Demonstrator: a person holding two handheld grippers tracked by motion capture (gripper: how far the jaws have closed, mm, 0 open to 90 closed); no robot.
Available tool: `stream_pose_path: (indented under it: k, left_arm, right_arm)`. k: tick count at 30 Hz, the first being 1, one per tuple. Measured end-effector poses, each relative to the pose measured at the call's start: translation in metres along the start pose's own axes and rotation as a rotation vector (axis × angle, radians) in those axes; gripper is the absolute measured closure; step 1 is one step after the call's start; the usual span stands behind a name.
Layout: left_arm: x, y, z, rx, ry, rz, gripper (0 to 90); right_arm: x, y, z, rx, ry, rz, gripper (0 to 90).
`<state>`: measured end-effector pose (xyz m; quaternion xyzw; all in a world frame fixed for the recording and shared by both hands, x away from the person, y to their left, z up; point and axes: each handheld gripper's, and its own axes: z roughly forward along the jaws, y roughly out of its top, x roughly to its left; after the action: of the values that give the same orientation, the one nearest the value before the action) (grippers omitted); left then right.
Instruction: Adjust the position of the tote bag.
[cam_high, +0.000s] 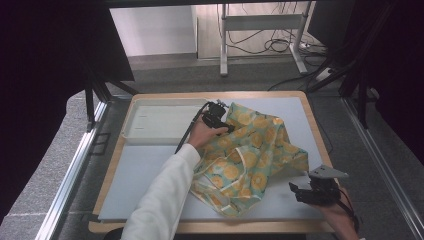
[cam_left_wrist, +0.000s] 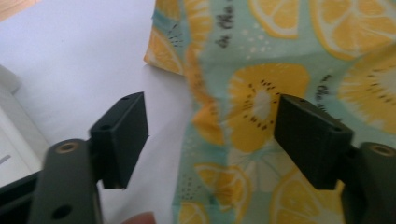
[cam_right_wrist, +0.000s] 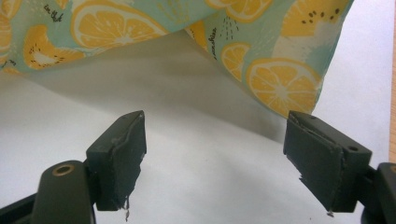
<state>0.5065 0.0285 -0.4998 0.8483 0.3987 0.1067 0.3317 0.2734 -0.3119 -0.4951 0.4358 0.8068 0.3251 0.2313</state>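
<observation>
Teal citrus-print cloth (cam_high: 250, 155), script unreadable | left tongs (cam_left_wrist: 212, 135) wide | right tongs (cam_right_wrist: 215, 154) wide

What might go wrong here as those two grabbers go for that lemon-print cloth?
1. The left gripper has open jaws over a rumpled edge of the cloth; it may pinch several layers at once.
2. The right gripper is open and short of the cloth's corner; closing now would likely catch nothing.
3. The white tray sits just beside the left gripper, so a sideways pull could knock it.
</observation>
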Motion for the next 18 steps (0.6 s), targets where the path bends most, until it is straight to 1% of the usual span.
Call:
stream_pose_path:
  k: [1,2,3,4,5,6,8,10,12,13,14,18]
  left_arm:
    - [0.0018,-0.002,0.0026,-0.009,-0.003,-0.005,41.0]
    - [0.0018,-0.002,0.0026,-0.009,-0.003,-0.005,46.5]
    - [0.0021,-0.0029,0.0032,-0.016,-0.008,-0.007,46.5]
    - [0.002,-0.0036,0.0035,-0.02,-0.011,-0.004,56.6]
    - [0.0013,-0.0041,0.0037,-0.029,-0.015,-0.001,56.6]
    - [0.0009,-0.0043,0.0035,-0.031,-0.016,0.005,66.3]
    - [0.0,-0.0044,0.0037,-0.037,-0.016,0.002,73.2]
    - [0.0,-0.0045,0.0031,-0.044,-0.024,-0.001,77.2]
    - [-0.0002,-0.0052,0.0025,-0.049,-0.029,0.004,78.1]
    - [-0.0004,-0.0062,0.0014,-0.063,-0.031,0.002,80.9]
    - [0.0004,-0.0065,-0.0003,-0.062,-0.034,0.009,82.5]
    - [-0.0001,-0.007,-0.0041,-0.078,-0.04,0.01,85.7]
  right_arm:
    - [0.0001,0.0001,0.0001,0.0,0.001,-0.002,21.3]
    - [0.0001,0.0,0.0002,0.001,0.001,-0.004,21.3]
    - [0.0001,0.0,0.0002,0.001,0.001,-0.004,21.3]
    - [0.0002,-0.0002,0.0009,0.003,0.0,-0.006,21.3]
    - [0.0002,-0.0002,0.0009,0.003,0.0,-0.006,21.3]
    - [0.0003,-0.0003,0.0014,0.005,-0.001,-0.007,21.3]
    - [0.0004,-0.0003,0.0015,0.006,-0.001,-0.007,21.3]
    - [0.0009,-0.0003,0.0016,0.007,-0.002,-0.006,21.3]
    - [0.0012,-0.0004,0.0017,0.007,-0.003,-0.009,21.3]
    - [0.0011,-0.0006,0.0021,0.008,-0.005,-0.011,21.3]
    - [0.0009,-0.0008,0.0023,0.009,-0.005,-0.011,21.3]
    - [0.0,-0.0013,0.0027,0.011,-0.008,-0.009,21.3]
